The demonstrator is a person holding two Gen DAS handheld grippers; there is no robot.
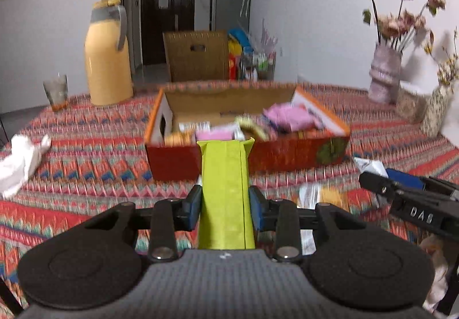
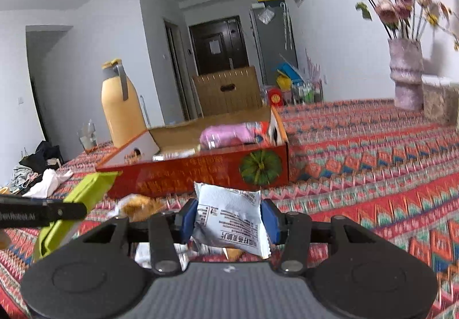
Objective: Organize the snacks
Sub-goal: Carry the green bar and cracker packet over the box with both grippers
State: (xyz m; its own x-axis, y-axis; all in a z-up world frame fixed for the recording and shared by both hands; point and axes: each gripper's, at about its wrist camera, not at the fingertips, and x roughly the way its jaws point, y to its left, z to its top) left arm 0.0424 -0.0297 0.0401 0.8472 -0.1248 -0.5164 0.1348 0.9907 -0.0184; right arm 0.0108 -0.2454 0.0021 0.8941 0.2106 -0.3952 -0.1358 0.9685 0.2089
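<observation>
Here, the long yellow-green snack packet (image 1: 225, 193) is clamped between the blue pads of the left gripper (image 1: 225, 204), its far end pointing toward twelve o'clock and overlapping the near wall of the red cardboard box (image 1: 175, 164). In the right wrist view the same packet (image 2: 77, 204) shows at about nine o'clock, tilted, with the black finger of the left gripper (image 2: 43, 214) across it.

The right gripper (image 2: 228, 218) has its jaws closed onto a white crinkled sachet (image 2: 229, 213) printed with dark text; both pads press its sides. In the left wrist view the right gripper (image 1: 407, 198) comes in at three o'clock.

The box lies open on the table at twelve o'clock from both grippers. Inside it are pink packets (image 1: 289, 118), a pale pink one near the front wall and some yellowish snacks, blurred. A green pumpkin picture marks the box's front face at its right end.

On the patterned red tablecloth (image 1: 86, 152), just below the right gripper, more loose snacks lie, one of them golden brown (image 2: 140, 205).

Further out, a yellow thermos jug (image 1: 107, 55) stands at ten o'clock with a drinking glass (image 1: 56, 92) beside it, and crumpled white cloth (image 1: 20, 161) at nine o'clock. A pale vase of dried pink flowers (image 1: 384, 72) stands at two o'clock.
</observation>
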